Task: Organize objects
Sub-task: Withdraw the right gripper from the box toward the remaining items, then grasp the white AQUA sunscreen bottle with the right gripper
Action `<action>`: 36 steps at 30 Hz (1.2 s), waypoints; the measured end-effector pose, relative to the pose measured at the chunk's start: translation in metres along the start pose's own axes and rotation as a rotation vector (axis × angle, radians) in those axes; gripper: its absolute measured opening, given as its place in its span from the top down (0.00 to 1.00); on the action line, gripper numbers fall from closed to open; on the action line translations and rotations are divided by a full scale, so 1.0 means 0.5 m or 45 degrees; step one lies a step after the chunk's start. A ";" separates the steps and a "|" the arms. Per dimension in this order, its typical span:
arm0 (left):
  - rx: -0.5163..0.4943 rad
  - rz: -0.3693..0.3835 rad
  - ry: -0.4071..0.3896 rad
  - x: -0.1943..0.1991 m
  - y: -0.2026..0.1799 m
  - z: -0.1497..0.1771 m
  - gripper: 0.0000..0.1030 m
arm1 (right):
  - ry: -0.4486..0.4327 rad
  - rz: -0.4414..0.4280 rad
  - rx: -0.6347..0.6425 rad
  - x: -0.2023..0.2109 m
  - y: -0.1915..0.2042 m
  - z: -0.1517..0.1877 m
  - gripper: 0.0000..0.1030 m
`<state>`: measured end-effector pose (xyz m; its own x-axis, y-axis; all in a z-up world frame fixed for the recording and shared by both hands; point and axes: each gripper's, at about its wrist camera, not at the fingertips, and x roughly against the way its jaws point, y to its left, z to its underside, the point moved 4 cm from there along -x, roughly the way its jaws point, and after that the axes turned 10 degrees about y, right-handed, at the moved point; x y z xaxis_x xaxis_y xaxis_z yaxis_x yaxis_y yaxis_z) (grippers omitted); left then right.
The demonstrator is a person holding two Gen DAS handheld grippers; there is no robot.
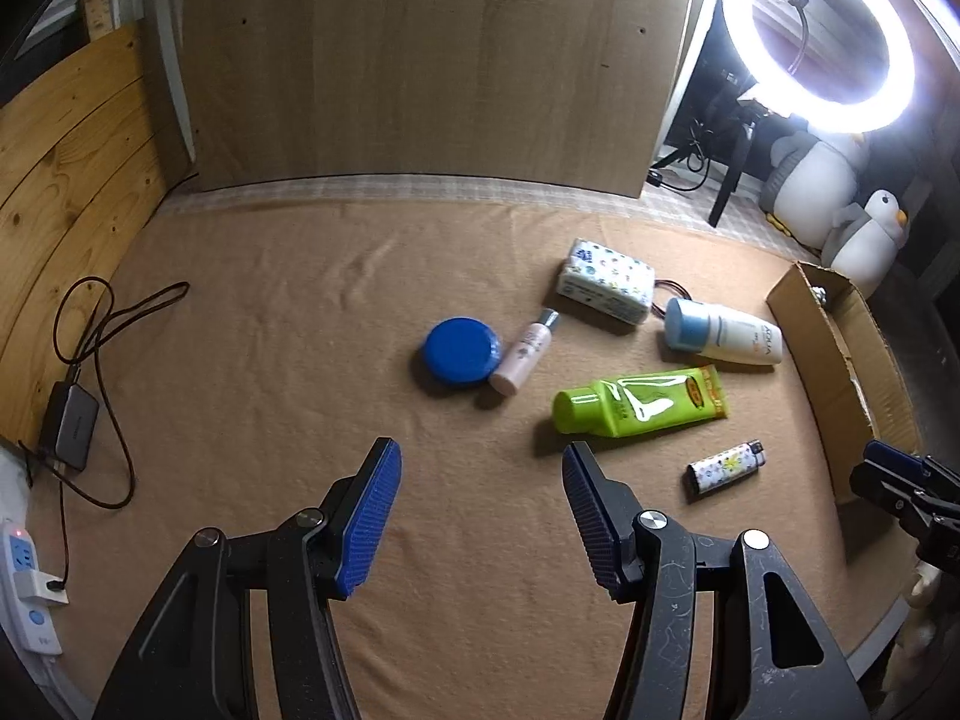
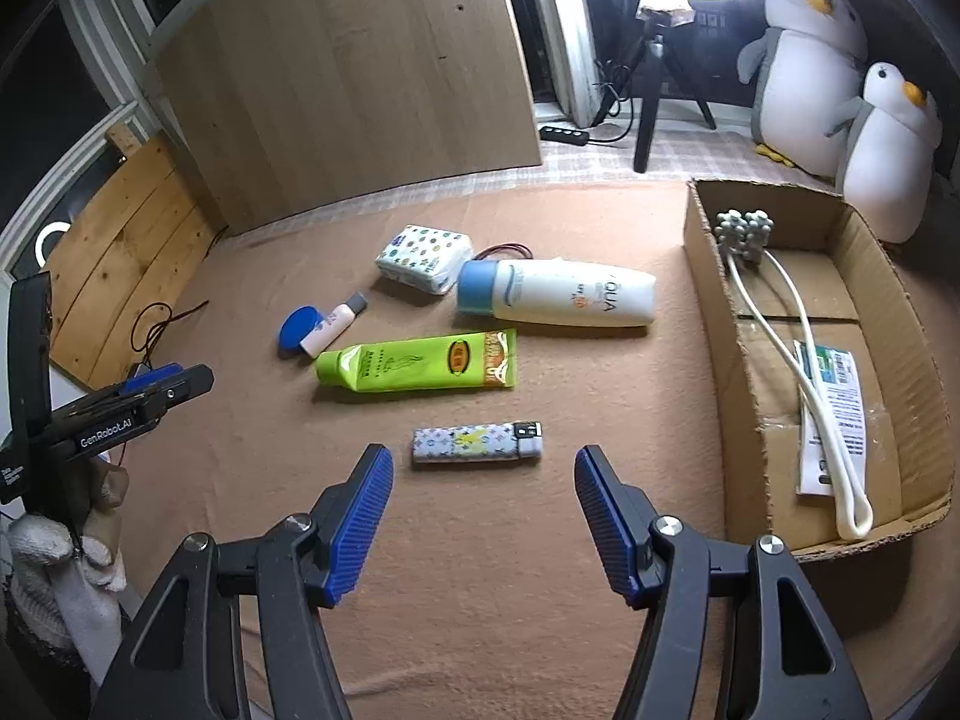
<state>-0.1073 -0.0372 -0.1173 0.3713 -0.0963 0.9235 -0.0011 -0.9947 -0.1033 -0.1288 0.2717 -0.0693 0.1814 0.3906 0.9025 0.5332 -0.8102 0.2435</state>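
Note:
On the tan cloth lie a blue round tin [image 1: 461,350] [image 2: 297,329], a small pink bottle [image 1: 524,351] [image 2: 333,323], a patterned tissue pack [image 1: 606,279] [image 2: 425,257], a white bottle with a blue cap [image 1: 723,333] [image 2: 555,298], a green tube [image 1: 639,401] [image 2: 420,363] and a patterned lighter [image 1: 726,466] [image 2: 477,443]. A cardboard box [image 2: 726,324] [image 1: 834,354] at the right holds a white massage roller [image 2: 780,324]. My left gripper [image 1: 480,468] is open and empty, short of the tin and tube. My right gripper [image 2: 483,468] is open and empty, just short of the lighter.
A wooden board [image 1: 438,60] stands at the back. A ring light [image 1: 819,42] and two plush penguins [image 2: 840,72] are at the back right. A cable and adapter [image 1: 72,420] and a power strip [image 1: 24,588] lie at the left edge.

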 end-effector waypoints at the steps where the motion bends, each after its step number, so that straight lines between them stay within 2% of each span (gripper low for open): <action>1: 0.003 -0.004 -0.001 -0.001 0.005 -0.002 0.42 | 0.000 -0.002 0.002 -0.001 0.003 -0.003 0.42; 13: 0.011 0.011 0.005 -0.024 0.031 -0.030 0.44 | 0.008 -0.014 -0.035 -0.003 0.010 -0.026 0.43; 25: -0.073 0.062 0.042 -0.072 -0.035 -0.063 0.50 | 0.081 -0.050 -0.131 -0.041 -0.051 -0.034 0.50; 36: -0.151 0.100 0.078 -0.105 -0.112 -0.082 0.50 | 0.085 -0.034 -0.102 -0.059 -0.081 -0.079 0.53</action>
<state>-0.1648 0.0218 -0.1450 0.3087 -0.1724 0.9354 -0.1390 -0.9811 -0.1350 -0.1885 0.2756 -0.0920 0.1110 0.3845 0.9164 0.4689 -0.8333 0.2928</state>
